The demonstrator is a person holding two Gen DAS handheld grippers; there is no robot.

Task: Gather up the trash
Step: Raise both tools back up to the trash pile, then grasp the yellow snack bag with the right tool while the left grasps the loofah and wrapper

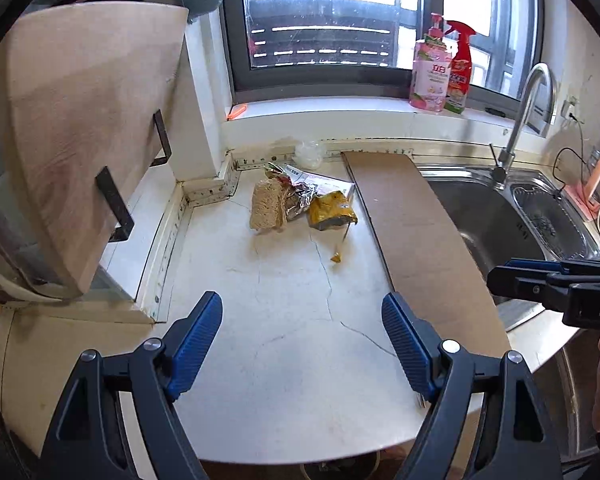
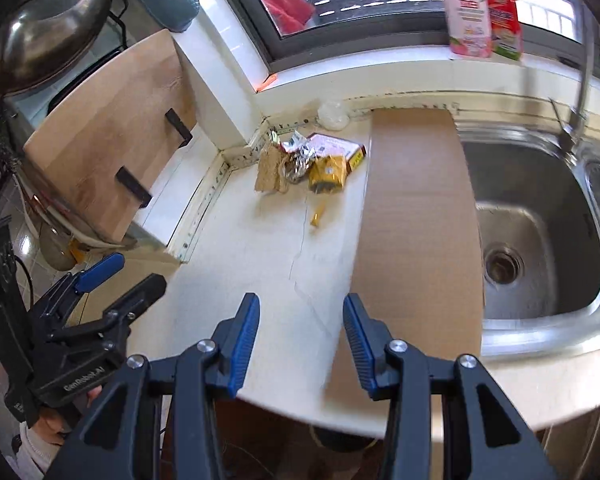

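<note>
A heap of trash lies at the back of the white counter: a dry noodle block, a crumpled foil wrapper, a yellow sachet and a flat printed box. A small yellow scrap sits just in front, and a clear plastic wad lies by the wall. My left gripper is open and empty, well short of the heap. In the right wrist view, the right gripper hovers open over the counter's front edge, with the noodle block and sachet far ahead.
A long cardboard strip lies between the trash and the steel sink with its faucet. A wooden board leans at the left. Two bottles stand on the sill. A dark pan hangs at upper left.
</note>
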